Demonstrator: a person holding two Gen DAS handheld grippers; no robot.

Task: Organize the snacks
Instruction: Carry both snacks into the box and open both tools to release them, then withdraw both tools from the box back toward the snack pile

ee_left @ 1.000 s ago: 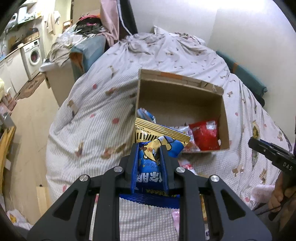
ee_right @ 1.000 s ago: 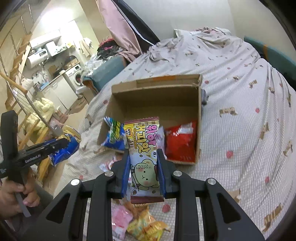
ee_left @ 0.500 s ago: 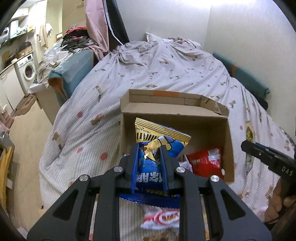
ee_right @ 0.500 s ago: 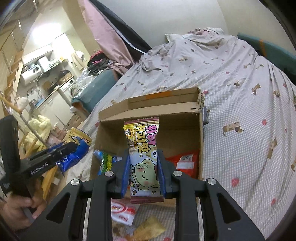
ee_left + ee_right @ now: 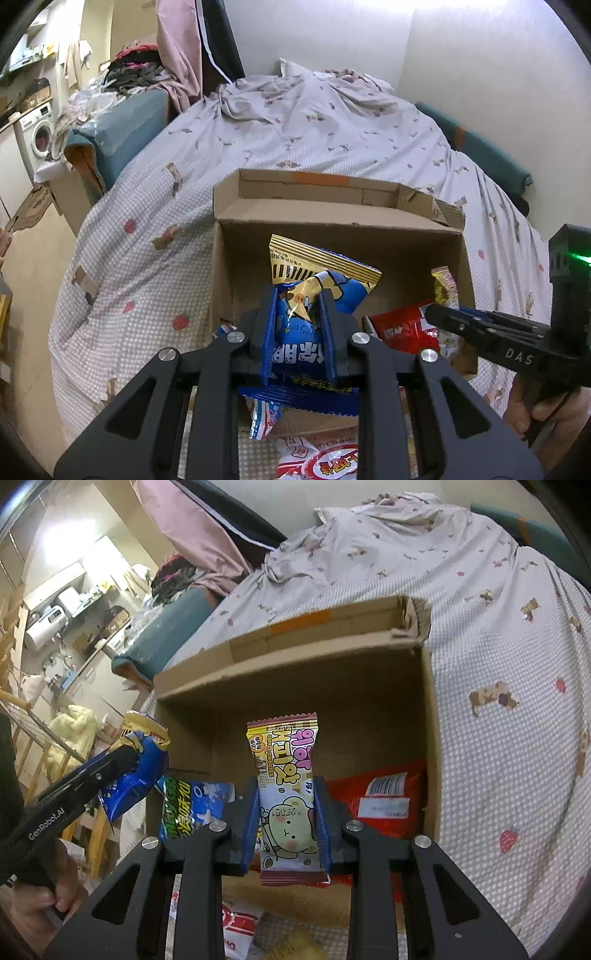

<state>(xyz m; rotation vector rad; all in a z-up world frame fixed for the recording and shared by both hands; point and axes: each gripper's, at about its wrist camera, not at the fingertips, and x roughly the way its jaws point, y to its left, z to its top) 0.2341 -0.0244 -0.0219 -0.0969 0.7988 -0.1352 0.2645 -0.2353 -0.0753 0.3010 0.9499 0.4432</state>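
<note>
Above the box (image 5: pixel 430 738), an apparently bear-printed pink-yellow wrapper (image 5: pixel 286 794)

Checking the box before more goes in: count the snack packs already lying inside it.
2 visible in the cardboard box: a red pack at its right wall, a blue-green pack at its left. More may hide behind the grippers.

Your left gripper (image 5: pixel 297 306) is matt black plastic with bright metal screws, its blue pads pinching a glossy blue foil snack bag (image 5: pixel 317 291). Your right gripper (image 5: pixel 285 812) grips a shiny pink-and-yellow plastic wrapper (image 5: pixel 284 775). The cardboard box (image 5: pixel 295 657) looks matt and rough; the bedsheet (image 5: pixel 295 129) is soft cloth.
</note>
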